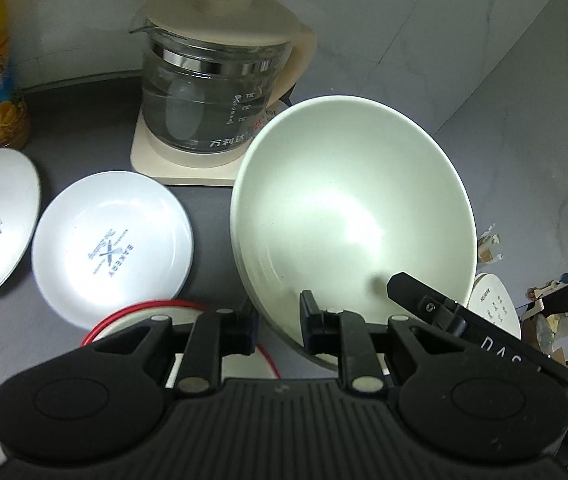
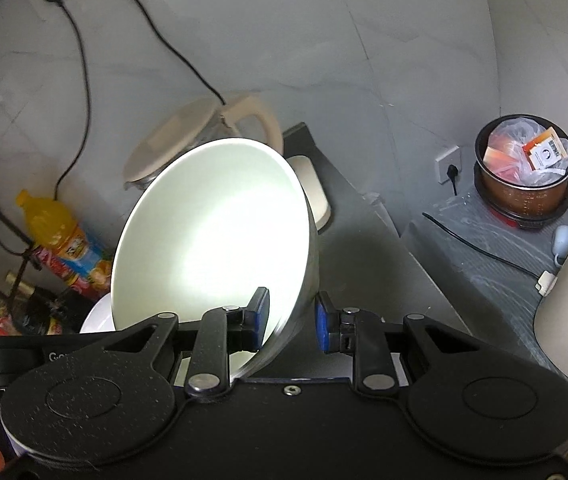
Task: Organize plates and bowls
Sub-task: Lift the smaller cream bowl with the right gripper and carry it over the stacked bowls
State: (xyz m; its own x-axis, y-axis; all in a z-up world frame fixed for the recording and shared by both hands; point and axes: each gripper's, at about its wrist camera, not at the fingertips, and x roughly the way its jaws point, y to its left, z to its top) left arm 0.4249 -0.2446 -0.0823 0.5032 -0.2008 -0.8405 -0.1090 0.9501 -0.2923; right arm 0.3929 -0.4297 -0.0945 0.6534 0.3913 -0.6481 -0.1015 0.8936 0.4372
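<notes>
**Me:** While I look through the left wrist camera, I see my left gripper (image 1: 280, 322) pinching the near rim of a big white bowl (image 1: 347, 216). The rim sits between its two pads, so it is clamped on the bowl. My right gripper (image 2: 289, 322) grips the same big white bowl (image 2: 212, 236) too, with one blue pad inside and one outside the wall. The bowl is tilted up in the air above the dark counter (image 1: 212, 208).

**Helper:** What does one camera see that the other does not?

**Me:** Only the left view shows the two flat white plates (image 1: 112, 248) on the counter, each with small blue writing, and a red-rimmed dish (image 1: 156, 312) right under my gripper. Only the right view shows a brown pot (image 2: 523, 184) off to the side, with a plastic bag and paper packets stuffed in it, and cords (image 2: 80, 80) plugged into the wall.

**Helper:** What do the things feel like, by the look?

**Me:** The bowl is smooth, round and shiny, grey on its outside. The glass kettle (image 1: 212, 92) is clear, with water in it and a cream lid. An orange juice bottle (image 2: 56, 232) stands near the wall.
</notes>
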